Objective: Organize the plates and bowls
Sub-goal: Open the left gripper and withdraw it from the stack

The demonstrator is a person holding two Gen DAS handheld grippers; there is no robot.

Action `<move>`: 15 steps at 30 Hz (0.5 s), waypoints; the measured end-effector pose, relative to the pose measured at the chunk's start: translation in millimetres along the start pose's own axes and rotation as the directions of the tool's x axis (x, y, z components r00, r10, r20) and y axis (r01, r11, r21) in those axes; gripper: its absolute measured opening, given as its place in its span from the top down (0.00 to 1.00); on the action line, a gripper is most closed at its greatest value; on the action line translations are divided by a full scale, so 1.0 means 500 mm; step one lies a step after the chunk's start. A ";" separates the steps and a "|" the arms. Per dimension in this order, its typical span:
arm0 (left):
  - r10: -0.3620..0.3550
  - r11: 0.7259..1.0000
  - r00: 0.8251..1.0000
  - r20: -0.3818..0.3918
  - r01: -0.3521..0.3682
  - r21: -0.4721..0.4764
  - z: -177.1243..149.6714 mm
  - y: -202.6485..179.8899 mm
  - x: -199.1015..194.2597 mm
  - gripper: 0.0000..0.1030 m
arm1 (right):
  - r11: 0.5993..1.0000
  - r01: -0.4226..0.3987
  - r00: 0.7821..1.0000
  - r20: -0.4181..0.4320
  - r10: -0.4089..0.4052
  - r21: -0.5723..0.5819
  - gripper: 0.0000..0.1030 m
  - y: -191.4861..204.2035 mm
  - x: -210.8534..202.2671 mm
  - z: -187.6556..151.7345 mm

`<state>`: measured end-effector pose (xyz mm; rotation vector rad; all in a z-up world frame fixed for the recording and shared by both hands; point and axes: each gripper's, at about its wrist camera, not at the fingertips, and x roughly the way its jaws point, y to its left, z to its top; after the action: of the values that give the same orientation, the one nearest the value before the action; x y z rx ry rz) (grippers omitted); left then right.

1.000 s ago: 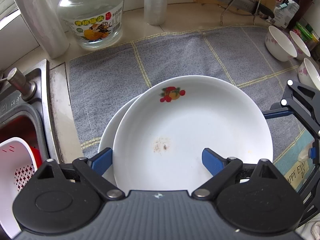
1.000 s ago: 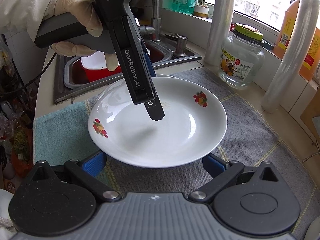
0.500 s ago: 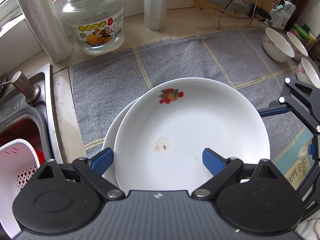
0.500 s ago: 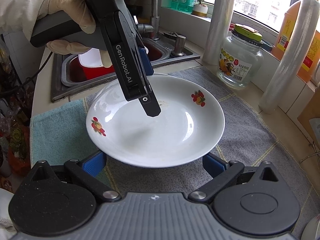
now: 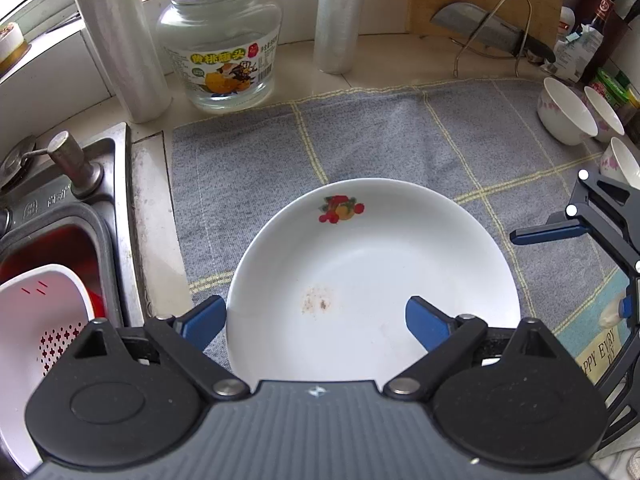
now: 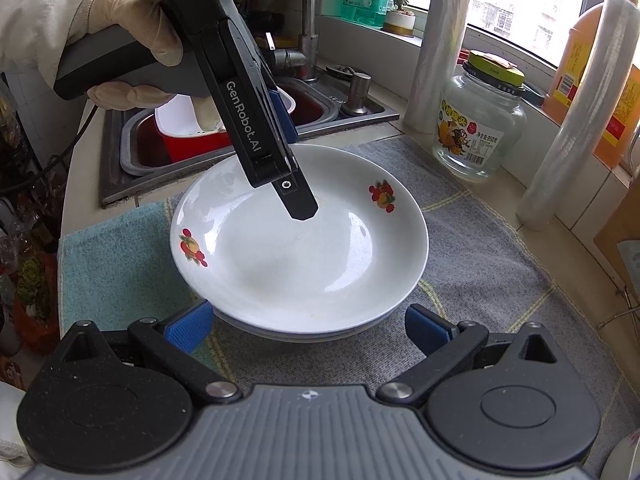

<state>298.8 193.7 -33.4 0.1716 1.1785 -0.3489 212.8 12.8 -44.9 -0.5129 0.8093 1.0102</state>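
A white plate with fruit prints (image 5: 372, 280) (image 6: 300, 248) rests on another plate (image 6: 304, 334) on the grey towel (image 5: 400, 140). My left gripper (image 5: 316, 320) is open, one finger outside the plate's left rim and one over its inside. In the right wrist view one of its fingers (image 6: 296, 200) hangs over the plate's middle. My right gripper (image 6: 308, 330) is open and empty, just in front of the stack's near rim. Three small white bowls (image 5: 564, 112) with pink flowers stand at the towel's far right.
A steel sink (image 5: 60, 216) with a red and white basket (image 5: 44, 320) lies left of the towel. A glass jar (image 5: 220, 48), two film rolls (image 5: 120, 40), a cleaver on a rack (image 5: 488, 32) and bottles (image 6: 576, 64) line the back. A teal towel (image 6: 116, 264) lies beside the grey one.
The top plate has settled squarely onto the lower plate, whose rim no longer shows at the left. The left gripper has lifted and drawn back a little. Both grippers stay open.
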 end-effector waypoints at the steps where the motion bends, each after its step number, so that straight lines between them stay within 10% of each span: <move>1: 0.010 1.000 1.000 0.018 -0.010 0.001 -0.001 -0.004 -0.006 0.07 | 1.000 0.005 1.000 0.002 -0.005 -0.001 0.00 0.000 -0.003 -0.001; 15: 0.134 0.990 0.963 0.235 -0.119 -0.077 -0.058 -0.077 -0.071 0.07 | 0.996 0.057 0.998 0.019 -0.058 0.066 0.00 -0.029 -0.033 -0.023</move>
<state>248.0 173.1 -9.5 0.1455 0.9335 -0.2134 217.0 -10.6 -38.7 -0.4663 0.8019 0.9320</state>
